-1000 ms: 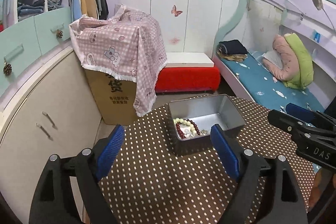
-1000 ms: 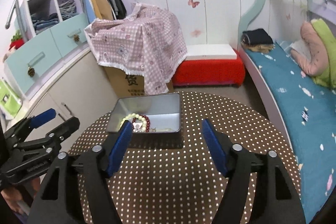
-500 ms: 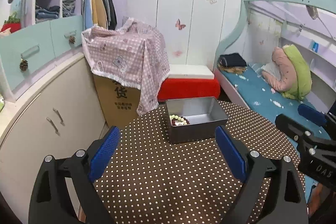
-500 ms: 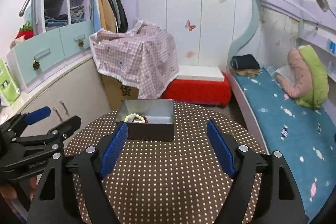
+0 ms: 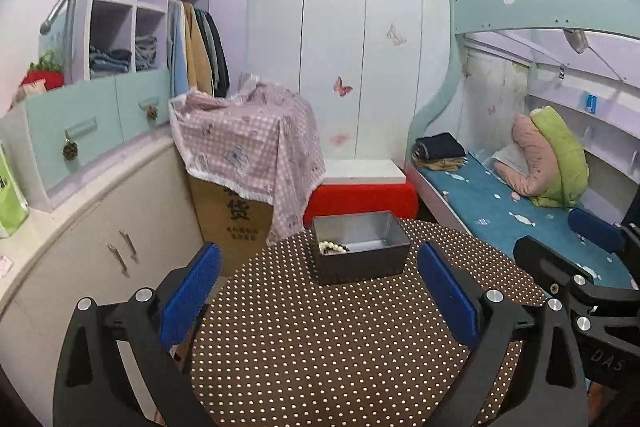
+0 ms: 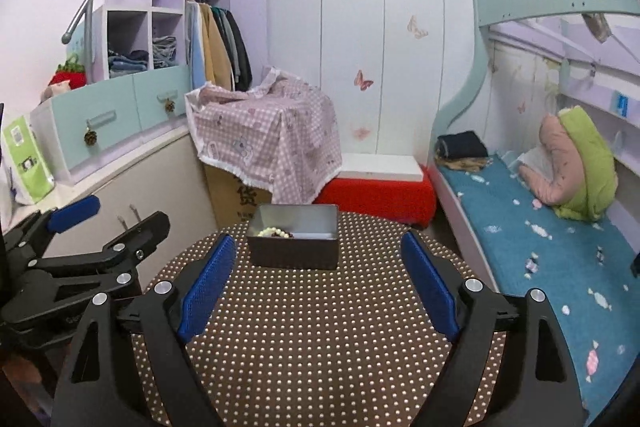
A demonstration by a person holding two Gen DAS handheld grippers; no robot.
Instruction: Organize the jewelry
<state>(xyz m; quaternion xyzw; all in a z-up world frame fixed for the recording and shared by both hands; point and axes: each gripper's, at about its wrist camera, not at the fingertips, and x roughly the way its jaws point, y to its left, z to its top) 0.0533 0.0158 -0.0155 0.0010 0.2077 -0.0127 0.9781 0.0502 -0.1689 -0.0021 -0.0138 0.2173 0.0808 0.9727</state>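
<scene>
A grey metal tin [image 5: 362,259] stands at the far side of a round table with a brown polka-dot cloth [image 5: 340,347]. Bead bracelets [image 5: 333,247], pale and dark red, lie inside it at the left. The tin also shows in the right wrist view [image 6: 294,251], with the beads [image 6: 275,233] inside. My left gripper [image 5: 320,291] is open and empty, held back from the tin. My right gripper [image 6: 318,283] is open and empty, also short of the tin. Each gripper shows at the edge of the other's view.
A cardboard box under a pink checked cloth [image 5: 248,147] stands beyond the table at the left, next to a red bench [image 5: 360,195]. A bunk bed with a blue mattress [image 5: 500,203] runs along the right. Cabinets [image 5: 92,227] line the left wall.
Both grippers have drawn back and up from the tin, which now looks smaller and farther. Both stay open. The tin and beads have not moved.
</scene>
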